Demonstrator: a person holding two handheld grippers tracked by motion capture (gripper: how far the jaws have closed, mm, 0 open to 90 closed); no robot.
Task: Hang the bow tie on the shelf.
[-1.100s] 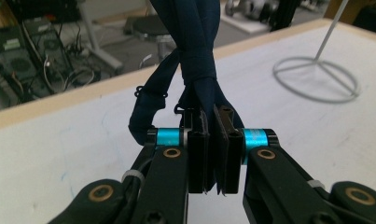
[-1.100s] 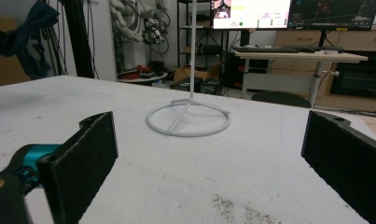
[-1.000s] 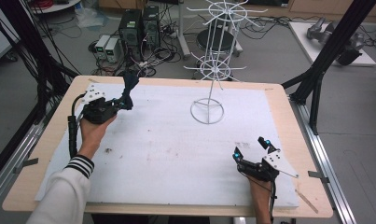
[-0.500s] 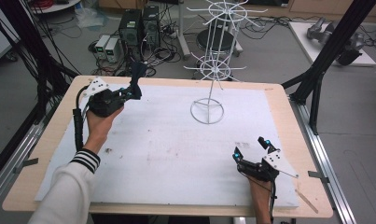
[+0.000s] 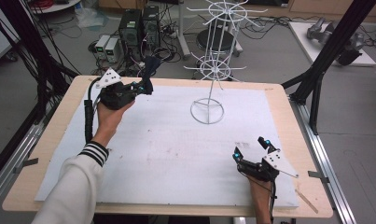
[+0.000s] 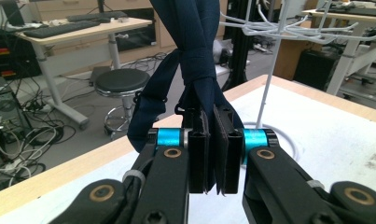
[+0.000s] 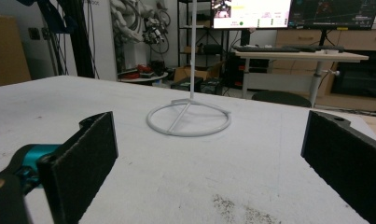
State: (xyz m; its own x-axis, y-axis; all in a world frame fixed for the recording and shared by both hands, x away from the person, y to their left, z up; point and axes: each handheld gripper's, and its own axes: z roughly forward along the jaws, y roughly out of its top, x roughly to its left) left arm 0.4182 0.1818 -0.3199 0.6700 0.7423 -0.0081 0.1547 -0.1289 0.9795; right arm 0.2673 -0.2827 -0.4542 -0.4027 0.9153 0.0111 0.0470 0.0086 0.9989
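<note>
Dark navy woven cloth strap, matt and softly creased. Left gripper: matt black plastic jaws with rough dark pads, glossy blue metal collars. White coated wire stand, smooth, slightly glossy. White table covering, matt, grainy, scuffed, over a pale wood tabletop with smooth edges.

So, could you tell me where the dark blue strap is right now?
The dark blue strap is clamped in the left gripper, raised over the table's far left corner, left of the white wire rack.
</note>
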